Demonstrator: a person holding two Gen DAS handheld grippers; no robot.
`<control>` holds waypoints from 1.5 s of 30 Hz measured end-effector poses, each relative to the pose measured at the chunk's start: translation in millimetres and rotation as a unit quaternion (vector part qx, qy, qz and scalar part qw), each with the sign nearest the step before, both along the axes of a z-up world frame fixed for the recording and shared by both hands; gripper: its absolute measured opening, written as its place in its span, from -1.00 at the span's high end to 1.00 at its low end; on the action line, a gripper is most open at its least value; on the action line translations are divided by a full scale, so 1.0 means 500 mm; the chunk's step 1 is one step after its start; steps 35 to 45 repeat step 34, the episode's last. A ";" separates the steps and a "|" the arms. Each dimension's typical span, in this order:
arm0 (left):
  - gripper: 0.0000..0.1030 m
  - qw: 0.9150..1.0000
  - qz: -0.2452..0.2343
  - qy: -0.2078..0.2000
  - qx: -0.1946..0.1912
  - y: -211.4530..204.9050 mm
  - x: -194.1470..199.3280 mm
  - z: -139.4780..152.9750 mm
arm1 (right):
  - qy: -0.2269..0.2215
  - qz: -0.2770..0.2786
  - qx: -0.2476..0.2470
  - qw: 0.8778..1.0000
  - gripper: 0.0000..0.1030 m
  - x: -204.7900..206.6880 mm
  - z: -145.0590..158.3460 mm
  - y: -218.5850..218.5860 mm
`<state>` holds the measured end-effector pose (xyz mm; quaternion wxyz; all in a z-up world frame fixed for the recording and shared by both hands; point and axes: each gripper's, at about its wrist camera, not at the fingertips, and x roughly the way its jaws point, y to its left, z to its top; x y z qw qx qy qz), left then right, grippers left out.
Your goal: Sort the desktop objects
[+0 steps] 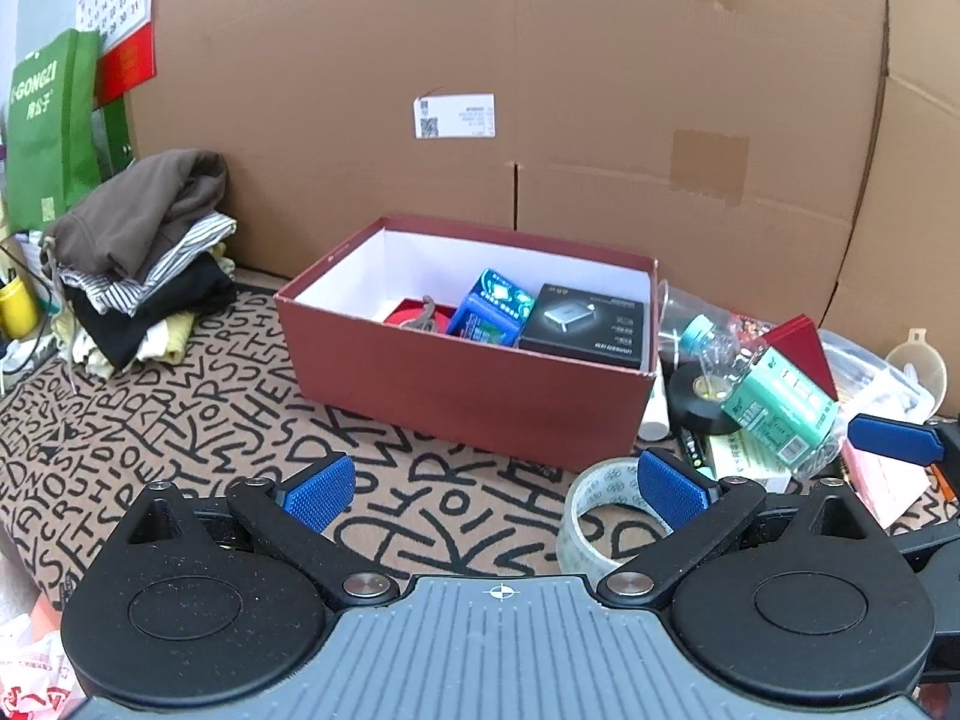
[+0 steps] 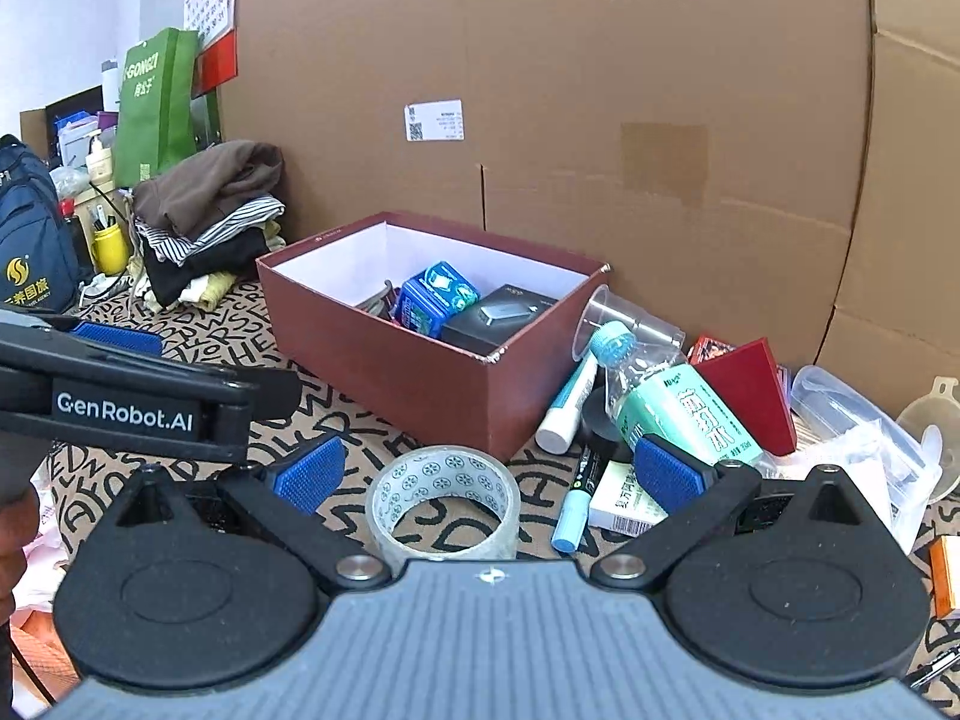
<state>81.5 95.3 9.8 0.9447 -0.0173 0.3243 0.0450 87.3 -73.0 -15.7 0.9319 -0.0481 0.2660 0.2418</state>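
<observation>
Tape roll sits nearest, between my right gripper's spread fingers; left gripper also apart, empty. Box holds a few items; clutter at 2 o'clock remains.

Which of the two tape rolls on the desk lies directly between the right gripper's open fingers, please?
The clear packing tape roll sits between the right gripper fingers; the black tape roll lies farther back, under the green-labelled bottle.
</observation>
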 end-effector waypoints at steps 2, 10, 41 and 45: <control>-1.00 1.000 0.003 0.004 0.000 0.001 0.004 -0.003 | 0.003 -0.002 0.001 1.000 -0.99 0.002 -0.003 -0.001; -1.00 1.000 0.009 0.001 0.007 0.003 0.009 -0.012 | 0.009 -0.002 -0.001 1.000 -0.99 0.011 -0.011 0.003; -1.00 1.000 0.000 0.006 0.005 0.001 0.013 -0.014 | 0.011 -0.002 0.001 1.000 -0.99 0.017 -0.014 0.002; -1.00 1.000 0.000 0.006 0.005 0.001 0.013 -0.014 | 0.011 -0.002 0.001 1.000 -0.99 0.017 -0.014 0.002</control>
